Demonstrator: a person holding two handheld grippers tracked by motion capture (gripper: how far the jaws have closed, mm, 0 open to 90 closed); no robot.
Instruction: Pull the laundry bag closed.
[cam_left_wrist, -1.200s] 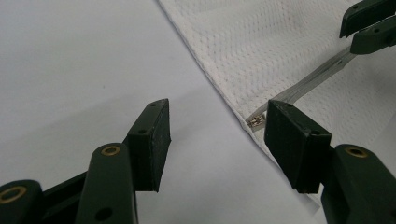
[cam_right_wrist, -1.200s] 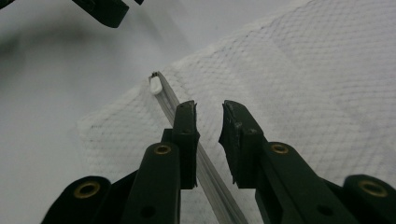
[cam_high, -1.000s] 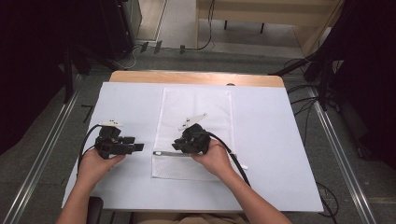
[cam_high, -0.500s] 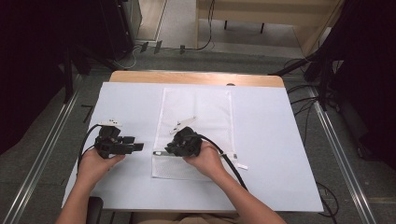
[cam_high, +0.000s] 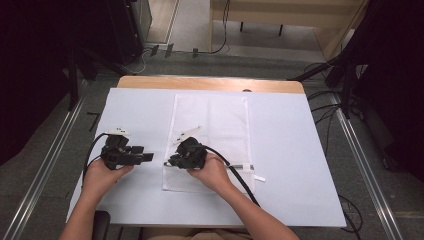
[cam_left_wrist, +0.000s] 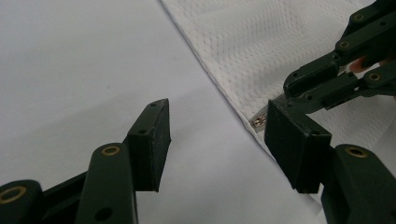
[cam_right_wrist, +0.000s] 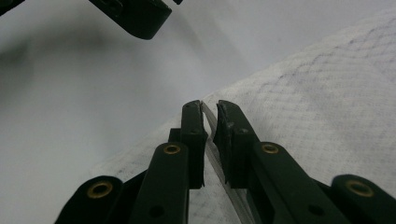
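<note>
Overhead lighting is even and bright on the white-covered counter (cam_high: 290, 150); surroundings fall to near black. Shadows are soft. In both gripper views the near tongs are blurred, the mesh fabric (cam_left_wrist: 261, 42) sharper. No glare. High view slightly soft.

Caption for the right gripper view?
Right gripper jaws pinch the zipper of a white mesh bag.

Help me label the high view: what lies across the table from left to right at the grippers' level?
left gripper → right gripper → white mesh bag → small white tag → bare white table cover.
</note>
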